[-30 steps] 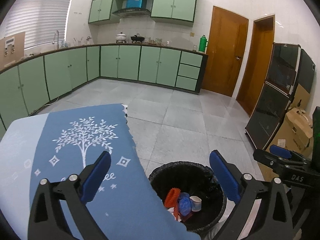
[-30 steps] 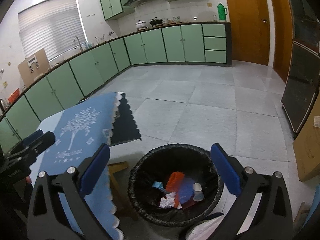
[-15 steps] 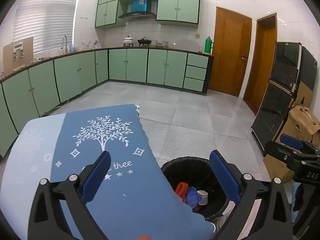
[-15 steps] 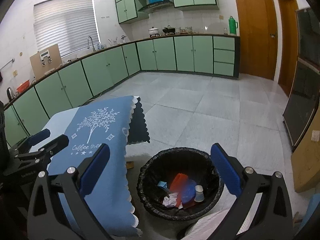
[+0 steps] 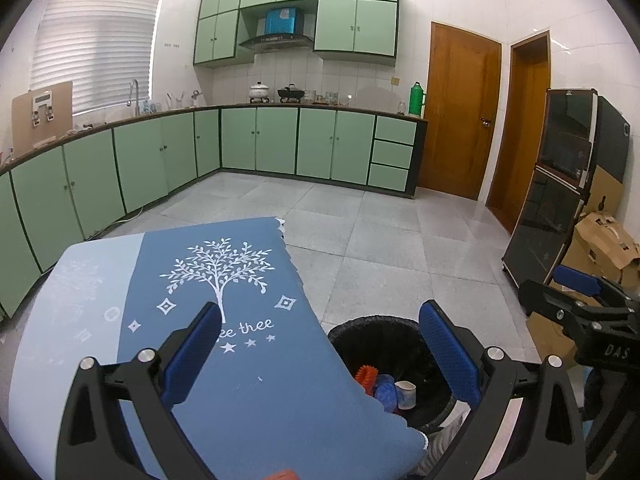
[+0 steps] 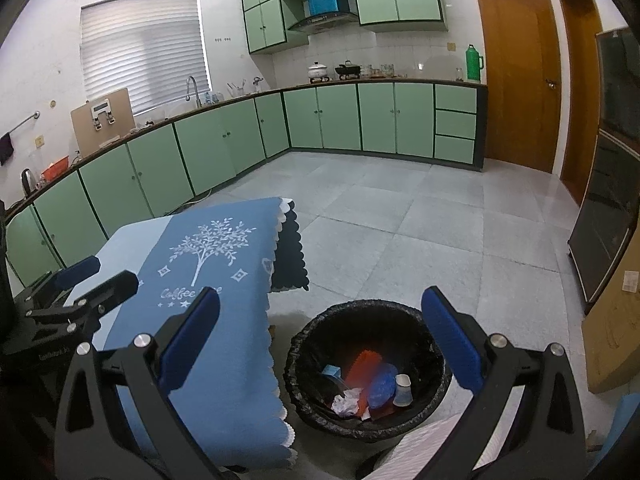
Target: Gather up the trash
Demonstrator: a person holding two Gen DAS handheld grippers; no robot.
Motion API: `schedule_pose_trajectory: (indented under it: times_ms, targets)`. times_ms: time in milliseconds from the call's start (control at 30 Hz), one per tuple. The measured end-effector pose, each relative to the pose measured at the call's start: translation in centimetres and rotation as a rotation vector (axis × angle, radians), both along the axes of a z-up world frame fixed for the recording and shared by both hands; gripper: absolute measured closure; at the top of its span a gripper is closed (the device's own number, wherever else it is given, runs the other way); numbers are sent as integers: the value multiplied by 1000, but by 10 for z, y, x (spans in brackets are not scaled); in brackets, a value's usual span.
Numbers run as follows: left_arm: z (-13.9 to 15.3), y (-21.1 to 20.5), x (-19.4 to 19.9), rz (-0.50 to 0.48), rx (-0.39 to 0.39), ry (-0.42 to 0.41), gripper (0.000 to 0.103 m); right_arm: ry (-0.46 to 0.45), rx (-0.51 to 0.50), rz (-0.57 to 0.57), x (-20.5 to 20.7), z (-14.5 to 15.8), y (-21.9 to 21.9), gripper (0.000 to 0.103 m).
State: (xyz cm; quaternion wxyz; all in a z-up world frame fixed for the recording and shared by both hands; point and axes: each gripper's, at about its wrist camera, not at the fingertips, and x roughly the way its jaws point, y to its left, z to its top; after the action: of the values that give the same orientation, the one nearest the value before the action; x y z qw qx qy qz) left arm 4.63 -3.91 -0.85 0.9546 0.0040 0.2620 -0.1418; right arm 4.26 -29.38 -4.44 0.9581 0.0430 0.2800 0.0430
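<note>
A black-lined trash bin (image 6: 368,364) stands on the floor beside the table; it holds an orange piece, blue plastic, a white paper cup (image 6: 402,390) and crumpled paper (image 6: 346,402). The bin also shows in the left wrist view (image 5: 380,344), partly hidden by the tablecloth. My left gripper (image 5: 320,354) is open and empty above the blue tablecloth (image 5: 224,320). My right gripper (image 6: 320,340) is open and empty, held above the bin and the table's edge. Each gripper shows in the other's view, the right gripper (image 5: 580,300) and the left gripper (image 6: 80,292).
The blue tablecloth with a white tree print (image 6: 208,264) covers the table at left. Green cabinets (image 5: 280,140) line the far walls. A black cabinet (image 5: 560,200) and cardboard boxes (image 5: 604,240) stand at right. Grey tiled floor (image 6: 400,232) lies beyond the bin.
Both grippers have risen and drawn back from the bin, so more of the kitchen and tablecloth shows. Both stay open and empty.
</note>
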Motion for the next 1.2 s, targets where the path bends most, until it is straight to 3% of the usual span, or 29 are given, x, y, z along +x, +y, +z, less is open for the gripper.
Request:
schedule_pose_trajectory:
  times_ms: [1200]
  targets:
    - [4, 9, -15, 19, -5, -27, 6, -20, -10, 37, -4, 3, 8, 5]
